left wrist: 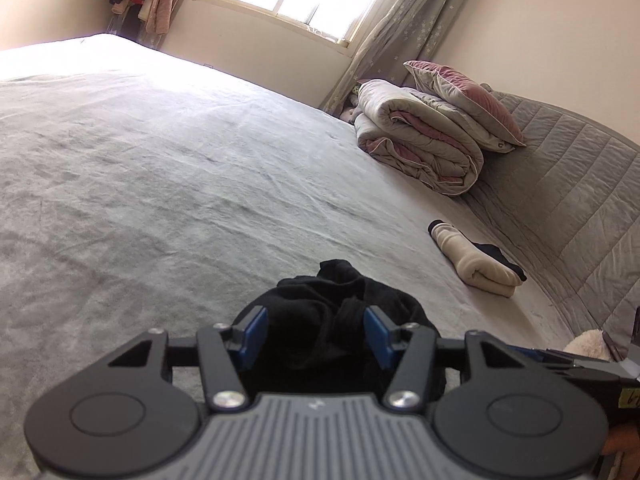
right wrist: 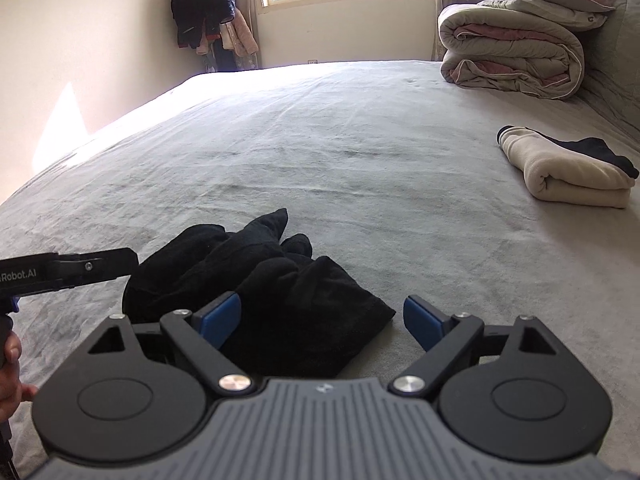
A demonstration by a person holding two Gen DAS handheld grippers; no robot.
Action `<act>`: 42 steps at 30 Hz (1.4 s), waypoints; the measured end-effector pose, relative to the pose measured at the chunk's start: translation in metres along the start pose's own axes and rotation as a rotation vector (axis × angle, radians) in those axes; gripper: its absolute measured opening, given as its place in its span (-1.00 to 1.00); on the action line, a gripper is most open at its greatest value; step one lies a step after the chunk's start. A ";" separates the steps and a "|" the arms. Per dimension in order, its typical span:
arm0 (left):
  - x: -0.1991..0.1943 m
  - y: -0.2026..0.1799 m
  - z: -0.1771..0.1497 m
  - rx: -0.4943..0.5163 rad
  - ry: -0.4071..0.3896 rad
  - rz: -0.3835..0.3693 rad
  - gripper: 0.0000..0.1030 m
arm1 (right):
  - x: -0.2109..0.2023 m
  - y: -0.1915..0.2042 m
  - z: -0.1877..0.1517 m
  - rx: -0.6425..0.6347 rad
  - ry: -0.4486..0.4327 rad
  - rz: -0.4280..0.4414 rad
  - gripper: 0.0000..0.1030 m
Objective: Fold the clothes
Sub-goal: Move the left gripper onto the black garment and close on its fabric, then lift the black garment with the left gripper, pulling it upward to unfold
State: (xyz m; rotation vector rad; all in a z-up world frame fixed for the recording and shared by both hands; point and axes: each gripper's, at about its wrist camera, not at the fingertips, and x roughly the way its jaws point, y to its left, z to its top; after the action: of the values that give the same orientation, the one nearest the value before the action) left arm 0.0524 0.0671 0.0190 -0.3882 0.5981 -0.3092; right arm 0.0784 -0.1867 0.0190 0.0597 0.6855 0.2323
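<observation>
Between the blue fingers [left wrist: 256,330] of the left gripper [left wrist: 316,330] sits a crumpled black garment [right wrist: 256,280] on the grey bed [right wrist: 340,140]; they are half spread, and I cannot tell if they press it. The right gripper [right wrist: 322,320] is spread wide over the garment's edge, holding nothing. Near the headboard lie a folded cream garment [right wrist: 576,178] and a rolled quilt [right wrist: 512,54].
</observation>
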 end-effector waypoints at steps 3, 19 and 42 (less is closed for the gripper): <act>0.000 0.000 0.001 -0.037 0.045 -0.040 0.05 | 0.004 -0.005 0.001 0.020 0.011 -0.027 0.75; 0.008 -0.057 0.043 0.031 0.038 -0.071 -0.96 | -0.007 -0.023 0.010 0.047 -0.032 -0.065 0.75; 0.056 -0.068 0.171 0.105 -0.165 0.207 -0.96 | -0.002 -0.029 0.011 0.100 -0.017 -0.055 0.76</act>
State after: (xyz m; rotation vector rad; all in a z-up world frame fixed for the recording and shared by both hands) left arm 0.1870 0.0302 0.1510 -0.2456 0.4540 -0.1084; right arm 0.0900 -0.2150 0.0249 0.1384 0.6803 0.1440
